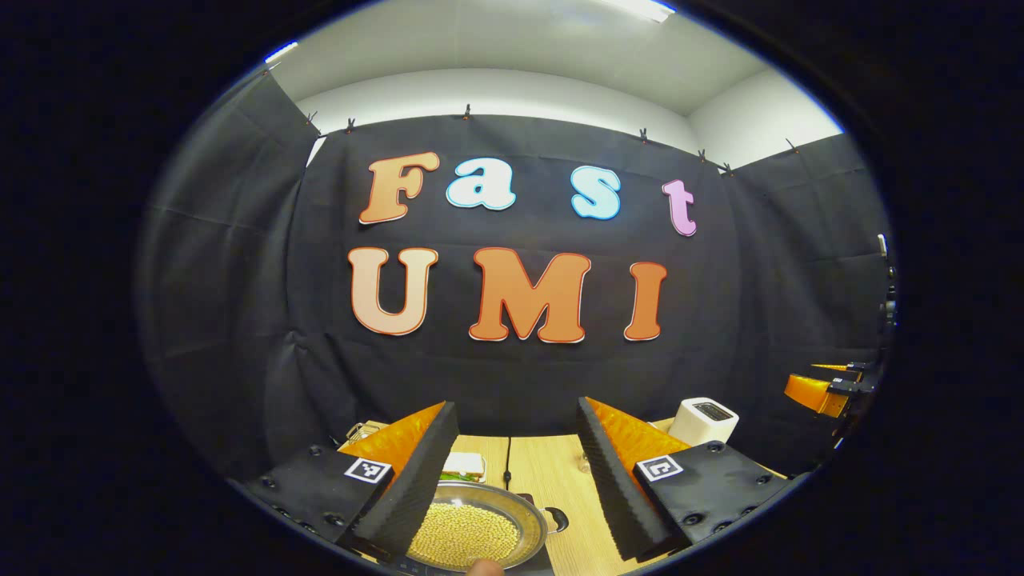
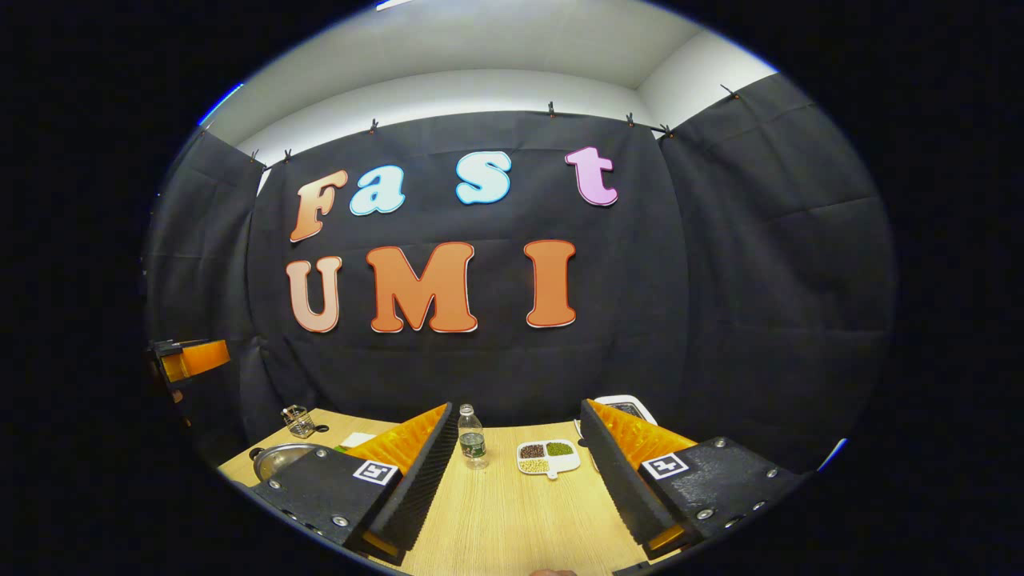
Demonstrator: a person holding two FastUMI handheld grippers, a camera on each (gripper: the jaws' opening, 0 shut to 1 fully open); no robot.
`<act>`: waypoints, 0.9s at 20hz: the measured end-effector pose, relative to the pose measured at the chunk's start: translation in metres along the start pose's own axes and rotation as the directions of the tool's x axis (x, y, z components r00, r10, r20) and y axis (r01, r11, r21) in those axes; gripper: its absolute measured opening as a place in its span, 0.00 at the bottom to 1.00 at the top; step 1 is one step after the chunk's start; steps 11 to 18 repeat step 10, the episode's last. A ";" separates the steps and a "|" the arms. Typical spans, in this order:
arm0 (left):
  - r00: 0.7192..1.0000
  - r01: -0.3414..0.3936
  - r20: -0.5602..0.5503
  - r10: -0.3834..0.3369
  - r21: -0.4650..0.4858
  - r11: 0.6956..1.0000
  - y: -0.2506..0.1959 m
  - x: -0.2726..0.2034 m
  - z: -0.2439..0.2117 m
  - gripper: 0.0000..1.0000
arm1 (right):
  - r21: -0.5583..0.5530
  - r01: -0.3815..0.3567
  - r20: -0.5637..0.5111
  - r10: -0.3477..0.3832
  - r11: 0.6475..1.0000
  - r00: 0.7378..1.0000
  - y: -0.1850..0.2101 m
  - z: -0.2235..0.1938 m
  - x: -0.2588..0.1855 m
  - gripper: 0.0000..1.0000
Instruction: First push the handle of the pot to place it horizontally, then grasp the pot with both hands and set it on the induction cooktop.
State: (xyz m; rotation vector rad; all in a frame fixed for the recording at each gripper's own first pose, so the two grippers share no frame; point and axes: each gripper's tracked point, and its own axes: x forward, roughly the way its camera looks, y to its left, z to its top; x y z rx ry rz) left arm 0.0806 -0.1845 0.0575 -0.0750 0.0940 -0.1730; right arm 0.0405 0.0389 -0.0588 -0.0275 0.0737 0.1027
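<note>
Pot, shiny steel, full of yellow beans, below left hand-held gripper, fingers apart.

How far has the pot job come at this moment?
Done: nothing that can be confirmed; the pot, holding yellow beans, sits low between the left gripper fingers. In hand: nothing; the right gripper is open over the table. Left: pushing the handle, lifting, placing.

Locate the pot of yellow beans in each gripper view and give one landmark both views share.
Left gripper view: the pot sits at bottom centre, between the hand-held gripper's fingers, beans visible inside.
Right gripper view: the pot lies at lower left on the table, past the left finger.
Shared landmark: the light wooden table.
</note>
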 end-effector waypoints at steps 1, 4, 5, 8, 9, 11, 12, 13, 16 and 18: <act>1.000 -0.007 -0.004 0.007 0.005 1.000 0.001 0.001 -0.001 0.96 | 0.001 -0.005 0.000 0.005 1.000 1.000 0.001 -0.001 0.002 0.95; 1.000 -0.010 -0.010 0.010 0.011 1.000 -0.002 0.000 0.000 0.95 | 0.002 -0.025 0.004 0.025 1.000 1.000 0.006 0.001 0.002 1.00; 1.000 -0.001 -0.008 0.001 0.016 1.000 -0.005 -0.002 0.000 0.96 | 0.003 -0.025 0.011 0.025 1.000 1.000 0.005 0.004 0.003 1.00; 1.000 0.027 -0.004 -0.027 0.037 0.999 -0.015 -0.008 0.004 0.97 | 0.014 -0.027 0.033 0.027 1.000 0.999 0.006 0.011 0.000 0.95; 0.999 0.037 0.000 -0.037 0.042 0.998 -0.019 -0.011 0.005 0.97 | 0.017 -0.029 0.037 0.029 0.999 0.999 0.007 0.012 -0.001 0.95; 0.999 0.045 0.003 -0.045 0.043 0.998 -0.021 -0.013 0.006 0.97 | 0.017 -0.032 0.040 0.032 0.999 0.999 0.008 0.013 -0.003 0.95; 0.999 0.045 0.003 -0.045 0.043 0.998 -0.021 -0.013 0.006 0.97 | 0.017 -0.032 0.040 0.032 0.999 0.999 0.008 0.013 -0.003 0.95; 0.999 0.045 0.003 -0.045 0.043 0.998 -0.021 -0.013 0.006 0.97 | 0.017 -0.032 0.040 0.032 0.999 0.999 0.008 0.013 -0.003 0.95; 0.999 0.045 0.003 -0.045 0.043 0.998 -0.021 -0.013 0.006 0.97 | 0.017 -0.032 0.040 0.032 0.999 0.999 0.008 0.013 -0.003 0.95; 0.999 0.045 0.003 -0.045 0.043 0.998 -0.021 -0.013 0.006 0.97 | 0.017 -0.032 0.040 0.032 0.999 0.999 0.008 0.013 -0.003 0.95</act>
